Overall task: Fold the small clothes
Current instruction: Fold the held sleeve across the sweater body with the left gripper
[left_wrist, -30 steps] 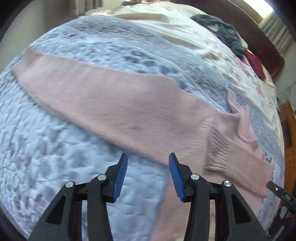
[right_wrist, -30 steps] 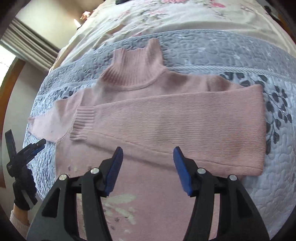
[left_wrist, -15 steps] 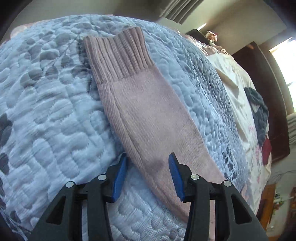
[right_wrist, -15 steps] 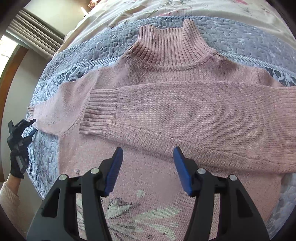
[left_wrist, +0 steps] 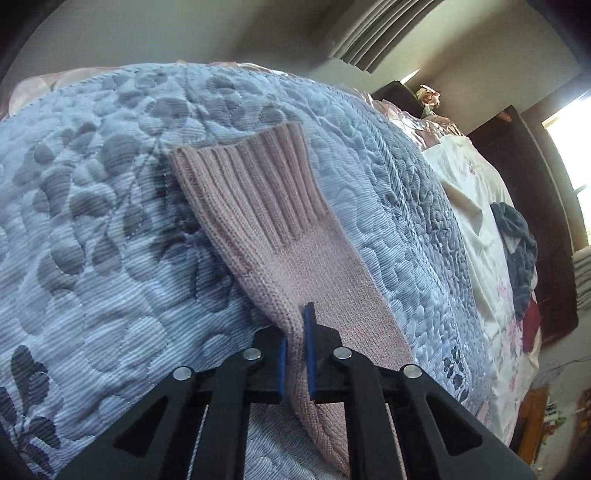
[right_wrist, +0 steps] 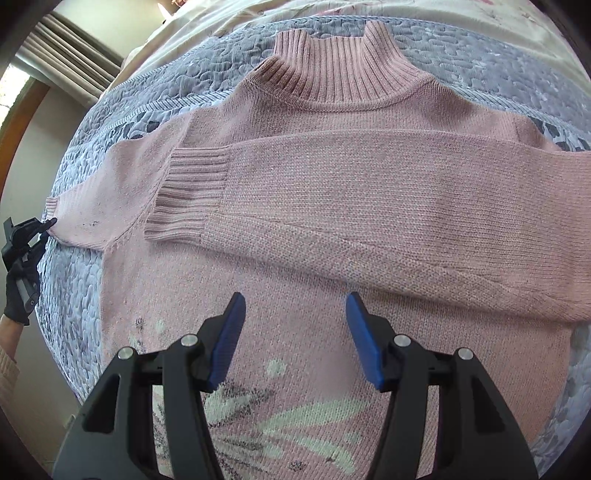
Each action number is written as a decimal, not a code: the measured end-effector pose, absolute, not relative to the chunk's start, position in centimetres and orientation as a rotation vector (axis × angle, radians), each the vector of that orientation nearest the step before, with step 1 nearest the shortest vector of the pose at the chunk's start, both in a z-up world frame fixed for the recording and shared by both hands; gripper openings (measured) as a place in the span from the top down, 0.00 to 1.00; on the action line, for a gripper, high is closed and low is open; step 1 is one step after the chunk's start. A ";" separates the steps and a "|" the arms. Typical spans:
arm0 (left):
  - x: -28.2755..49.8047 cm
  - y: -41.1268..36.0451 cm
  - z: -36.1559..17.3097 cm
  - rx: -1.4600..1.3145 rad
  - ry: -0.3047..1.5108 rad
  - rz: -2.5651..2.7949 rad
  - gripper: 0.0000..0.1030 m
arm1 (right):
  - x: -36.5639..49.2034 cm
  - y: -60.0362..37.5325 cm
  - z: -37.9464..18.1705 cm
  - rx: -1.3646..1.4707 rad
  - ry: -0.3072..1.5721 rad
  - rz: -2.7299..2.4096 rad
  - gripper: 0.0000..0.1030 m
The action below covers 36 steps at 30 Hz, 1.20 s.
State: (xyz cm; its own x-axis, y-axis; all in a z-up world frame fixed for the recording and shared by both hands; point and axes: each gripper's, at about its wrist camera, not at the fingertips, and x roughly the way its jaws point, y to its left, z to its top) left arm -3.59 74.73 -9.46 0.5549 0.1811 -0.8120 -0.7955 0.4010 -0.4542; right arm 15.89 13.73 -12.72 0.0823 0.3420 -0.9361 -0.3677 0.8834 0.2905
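A pink knit sweater (right_wrist: 332,206) with ribbed collar lies flat on a bed's grey quilt (left_wrist: 92,240), one sleeve folded across its chest. The left tool (left_wrist: 294,354) pinches the other sleeve (left_wrist: 273,229) near its ribbed cuff. The right tool (right_wrist: 291,332) hovers wide open, empty, above the sweater's near part. Curtains (left_wrist: 369,33) hang beyond.

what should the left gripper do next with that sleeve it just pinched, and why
Probably lift the sleeve and carry it across the chest. The left gripper is shut on it below the ribbed cuff, which lies out on the quilt. The other sleeve is already folded across the sweater, and the right gripper hangs open above it.
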 end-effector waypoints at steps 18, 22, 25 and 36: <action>4.6 54.6 -3.3 -0.826 0.727 0.231 0.94 | 15.1 9.8 -11.5 0.005 1.371 0.495 0.45; 6.0 51.2 -4.6 -0.825 0.752 0.202 0.94 | 15.1 9.0 -11.4 0.022 1.367 0.490 0.45; 7.2 49.1 -5.8 -0.814 0.793 0.185 0.94 | 15.2 8.5 -11.5 0.033 1.367 0.485 0.45; 7.9 46.2 -14.2 -0.853 0.974 0.203 0.93 | 15.6 8.9 -13.2 0.052 1.415 0.485 0.45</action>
